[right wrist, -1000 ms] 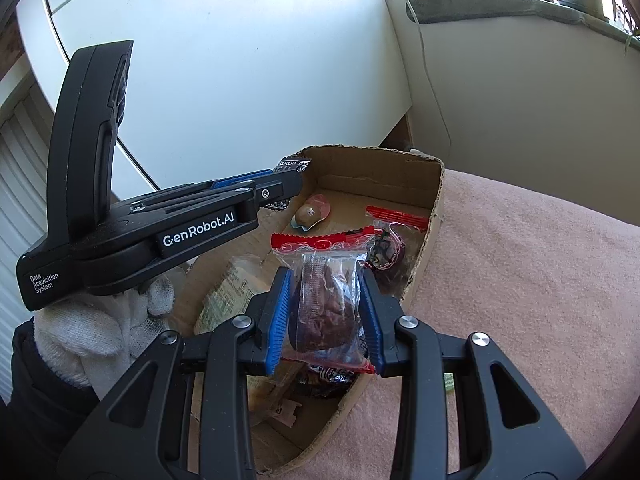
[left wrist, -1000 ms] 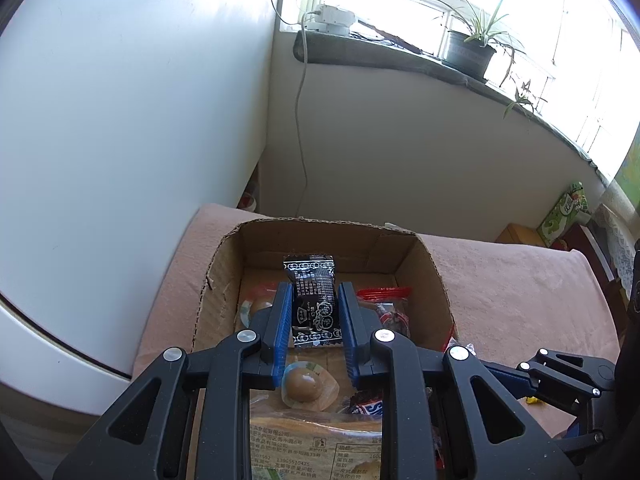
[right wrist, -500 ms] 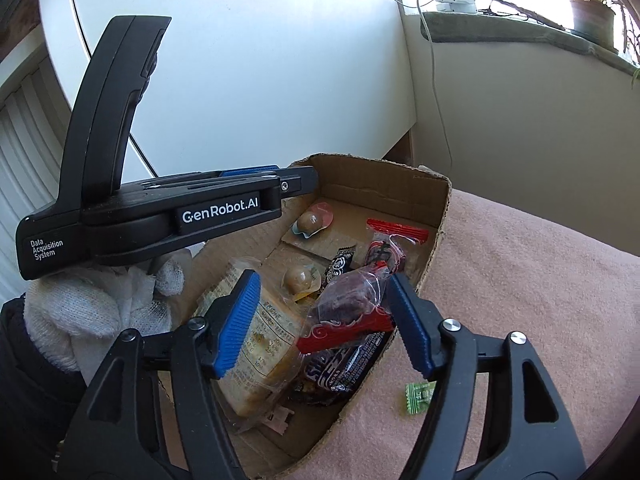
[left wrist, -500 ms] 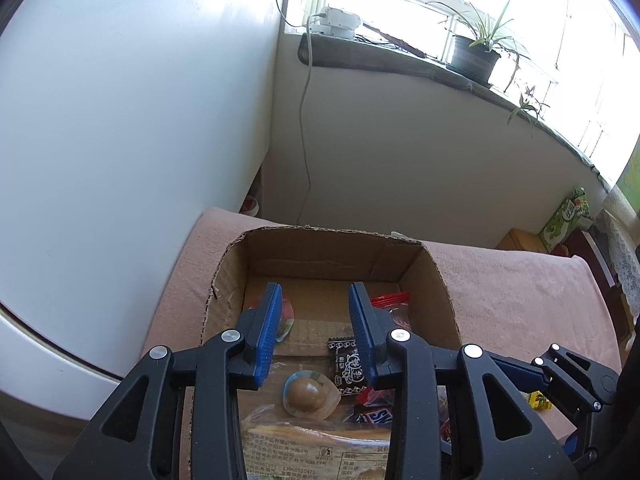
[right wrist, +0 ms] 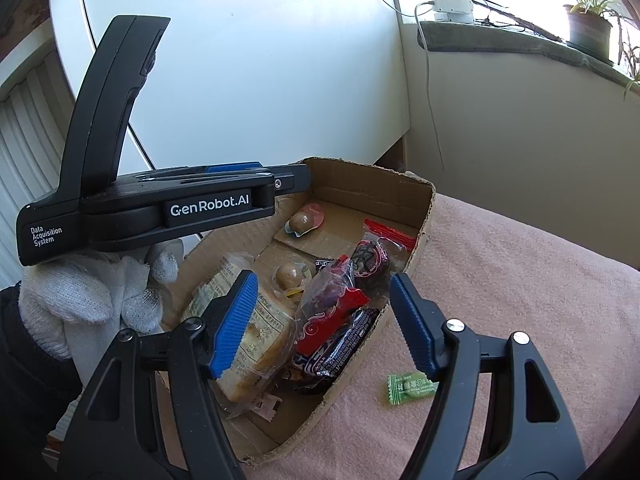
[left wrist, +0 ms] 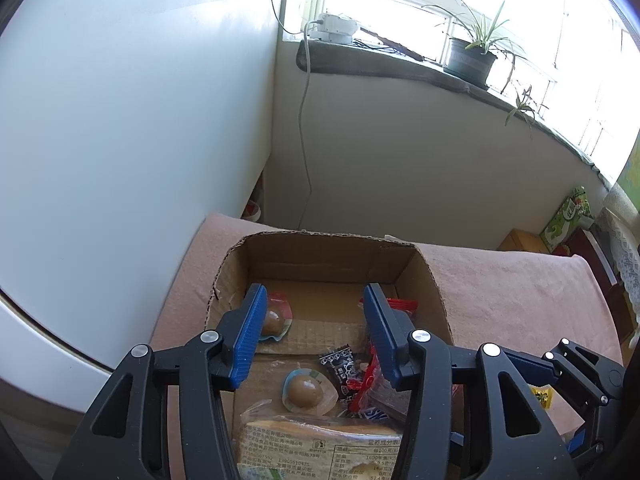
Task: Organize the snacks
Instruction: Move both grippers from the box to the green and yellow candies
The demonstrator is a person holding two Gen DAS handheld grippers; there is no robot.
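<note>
An open cardboard box (left wrist: 328,252) (right wrist: 424,216) sits on a pink cloth. It holds a bread pack (left wrist: 316,448) (right wrist: 256,320), two round brown sweets in clear wrappers (left wrist: 304,390) (left wrist: 274,320), a small black packet (left wrist: 340,364) and red-topped bags (right wrist: 332,304). My left gripper (left wrist: 316,332) is open and empty above the box; it also shows in the right wrist view (right wrist: 224,196). My right gripper (right wrist: 324,324) is open and empty over the box's near right side. A small green sweet (right wrist: 410,388) lies on the cloth outside the box.
A white curved wall (left wrist: 120,140) stands close on the left. A windowsill with a potted plant (left wrist: 472,60) and a hanging cable (left wrist: 306,140) is behind. A yellow wrapper (left wrist: 542,396) lies on the pink cloth (right wrist: 520,280) at the right.
Both grippers opened and let go: the black packet and the red-topped bag dropped into the box. Both grippers have drawn back and up from the box.
</note>
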